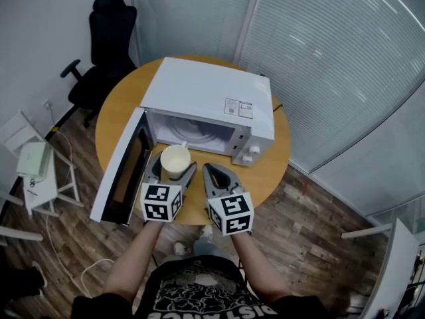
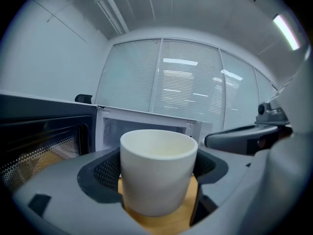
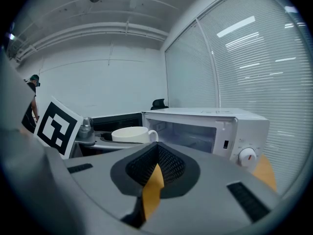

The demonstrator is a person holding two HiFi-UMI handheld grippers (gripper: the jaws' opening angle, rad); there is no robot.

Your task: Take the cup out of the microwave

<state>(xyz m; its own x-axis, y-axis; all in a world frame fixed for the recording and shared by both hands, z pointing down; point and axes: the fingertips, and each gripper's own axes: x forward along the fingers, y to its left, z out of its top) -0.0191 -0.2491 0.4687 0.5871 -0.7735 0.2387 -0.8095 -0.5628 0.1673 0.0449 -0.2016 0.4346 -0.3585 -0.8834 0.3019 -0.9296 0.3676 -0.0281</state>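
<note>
Currently the white cup (image 1: 175, 159) sits outside the microwave (image 1: 206, 95), just in front of its open cavity and above the near part of the round wooden counter (image 1: 269, 171).

Left tool (image 1: 173, 170): jaws apart by the cup's width and closed on its sides. The left gripper view shows both dark pads against the cup wall, with wood visible beneath the cup. Whether the base touches the counter cannot be told.

Right tool (image 1: 211, 173): just beside the left one, to its right, holding nothing. The right gripper view shows its pads nearly together, with only a thin sliver of wood visible between them.

View differences:
- The head view alone shows the door (image 1: 119, 168) swung wide to the left and the office chair (image 1: 106, 52) behind the counter.
- The right gripper view shows the cup's handle (image 3: 152, 135) turned toward the microwave. The left gripper view shows no handle.
- The right gripper view shows one control knob (image 3: 248, 155) close up, and a person (image 3: 32, 82) at its left edge.
</note>
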